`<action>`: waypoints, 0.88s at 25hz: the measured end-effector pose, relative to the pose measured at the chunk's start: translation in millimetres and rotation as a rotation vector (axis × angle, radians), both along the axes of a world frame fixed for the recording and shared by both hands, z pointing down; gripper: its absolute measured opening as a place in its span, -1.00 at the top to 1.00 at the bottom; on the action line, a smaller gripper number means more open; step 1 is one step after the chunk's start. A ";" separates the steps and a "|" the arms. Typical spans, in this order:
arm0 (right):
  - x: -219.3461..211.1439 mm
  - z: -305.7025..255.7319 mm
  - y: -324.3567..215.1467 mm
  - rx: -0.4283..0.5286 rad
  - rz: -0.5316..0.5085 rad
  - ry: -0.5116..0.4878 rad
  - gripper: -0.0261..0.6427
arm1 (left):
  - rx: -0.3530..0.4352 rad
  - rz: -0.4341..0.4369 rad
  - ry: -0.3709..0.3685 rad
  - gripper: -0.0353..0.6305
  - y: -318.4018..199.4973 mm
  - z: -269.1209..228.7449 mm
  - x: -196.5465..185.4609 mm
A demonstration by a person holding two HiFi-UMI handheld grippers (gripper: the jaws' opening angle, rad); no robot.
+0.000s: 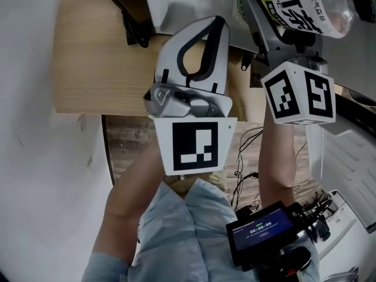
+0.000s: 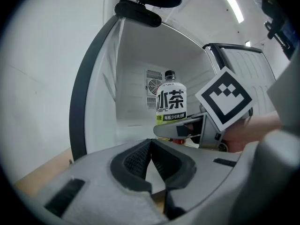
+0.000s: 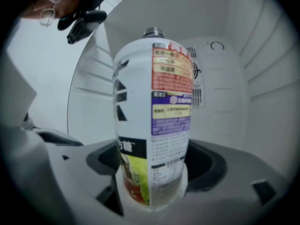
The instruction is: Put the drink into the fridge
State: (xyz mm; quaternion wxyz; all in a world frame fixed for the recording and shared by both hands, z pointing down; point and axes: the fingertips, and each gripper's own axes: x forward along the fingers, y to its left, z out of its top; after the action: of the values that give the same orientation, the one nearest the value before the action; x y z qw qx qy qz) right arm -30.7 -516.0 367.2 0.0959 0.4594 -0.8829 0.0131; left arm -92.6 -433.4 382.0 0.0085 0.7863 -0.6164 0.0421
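Observation:
The drink [image 3: 152,121] is a white-labelled bottle with a dark cap, standing upright between the jaws of my right gripper [image 3: 157,159], which is shut on its lower part. Behind it is the white inside of the fridge [image 3: 225,102]. In the left gripper view the drink [image 2: 171,104] and the right gripper's marker cube [image 2: 224,104] sit in the fridge opening. In the head view the drink [image 1: 294,2] is at the top right. My left gripper [image 2: 151,143] is shut with nothing in it, and it hangs beside the fridge [image 1: 218,22].
The dark door seal [image 2: 89,88] curves up the left of the fridge opening. A fan vent [image 2: 152,86] sits on the back wall. A wooden surface [image 1: 94,51] lies at the left, cables [image 1: 247,157] trail on the floor, and a small screen device [image 1: 261,231] hangs at the person's chest.

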 end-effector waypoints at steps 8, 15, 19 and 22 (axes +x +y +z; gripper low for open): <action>-2.7 -1.9 -22.4 0.014 -0.002 -0.013 -0.27 | 0.000 -0.005 -0.003 0.87 1.1 0.6 0.1; -2.5 6.0 -30.5 -0.006 0.001 -0.025 -0.28 | -0.006 -0.012 -0.005 0.87 1.8 1.5 0.7; -4.3 7.9 -32.9 -0.011 -0.008 -0.034 -0.30 | -0.004 -0.015 -0.008 0.87 2.4 1.8 0.0; -4.7 9.4 -32.9 -0.013 -0.016 -0.037 -0.33 | -0.016 -0.021 -0.003 0.87 3.9 4.6 -0.4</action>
State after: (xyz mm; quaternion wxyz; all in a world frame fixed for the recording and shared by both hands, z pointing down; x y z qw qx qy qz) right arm -35.4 -549.0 376.6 0.0826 0.4512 -0.8882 0.0266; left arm -93.0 -429.5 386.6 0.0140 0.7794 -0.6245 0.0481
